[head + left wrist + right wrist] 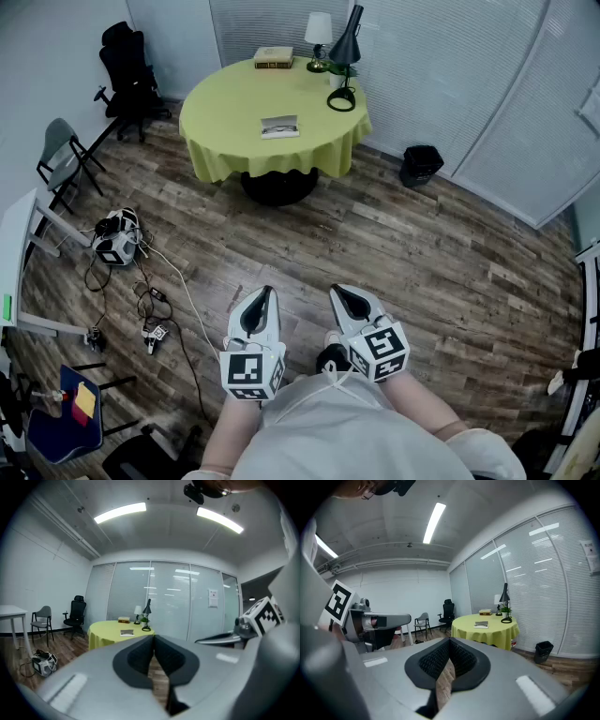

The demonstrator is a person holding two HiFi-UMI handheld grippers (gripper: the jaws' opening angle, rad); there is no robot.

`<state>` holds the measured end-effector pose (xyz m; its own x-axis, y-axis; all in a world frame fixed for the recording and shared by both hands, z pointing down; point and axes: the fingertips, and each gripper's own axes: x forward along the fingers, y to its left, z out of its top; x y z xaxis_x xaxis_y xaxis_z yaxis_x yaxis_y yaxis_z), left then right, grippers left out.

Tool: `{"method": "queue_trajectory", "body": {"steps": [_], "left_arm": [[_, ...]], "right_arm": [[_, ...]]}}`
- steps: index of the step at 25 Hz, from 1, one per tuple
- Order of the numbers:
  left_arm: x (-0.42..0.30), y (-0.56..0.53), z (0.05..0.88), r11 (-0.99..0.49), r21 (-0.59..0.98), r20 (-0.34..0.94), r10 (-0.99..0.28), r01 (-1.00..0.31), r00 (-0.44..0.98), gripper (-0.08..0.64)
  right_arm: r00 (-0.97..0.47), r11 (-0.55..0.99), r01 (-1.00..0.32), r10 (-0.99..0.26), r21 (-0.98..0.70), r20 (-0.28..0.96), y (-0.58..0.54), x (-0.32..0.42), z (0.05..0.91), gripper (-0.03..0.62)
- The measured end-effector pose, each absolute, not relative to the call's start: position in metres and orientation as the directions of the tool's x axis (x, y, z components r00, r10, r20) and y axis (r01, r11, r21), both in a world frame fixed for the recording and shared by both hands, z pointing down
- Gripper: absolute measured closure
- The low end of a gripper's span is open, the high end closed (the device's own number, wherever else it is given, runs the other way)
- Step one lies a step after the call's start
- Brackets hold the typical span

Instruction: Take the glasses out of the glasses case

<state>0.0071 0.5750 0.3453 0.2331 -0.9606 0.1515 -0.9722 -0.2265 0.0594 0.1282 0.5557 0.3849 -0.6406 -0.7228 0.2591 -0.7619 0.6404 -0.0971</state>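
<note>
Left jaws: the left gripper (265, 292) is pressing its tips together, and nothing is sitting between them.
Right jaws: the right gripper (336, 291) is also meeting at the tips and is empty.
Between the jaws: the two grippers are hanging side by side, near but apart, above the wooden floor (422, 262).
Glasses case: the glasses case (279, 126) is lying well ahead of both jaws, on the round table (225, 112) with the yellow cloth.
Beyond the case: a book (273, 57) and a black desk lamp (345, 56) are standing farther from the jaws.
Ahead and right: a black bin (420, 165) is standing beside the table.
</note>
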Motion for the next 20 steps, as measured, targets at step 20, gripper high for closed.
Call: {"method": "queue_trajectory", "body": {"steps": [20], "left_arm": [[0.03, 0.495, 0.365, -0.158, 0.097, 0.219, -0.96, -0.983, 0.176, 0.552]], "right_arm": [[-0.633, 0.605, -0.773, -0.709, -0.191, 0.311, 0.466, 0.166, 0.405, 0.592]]}}
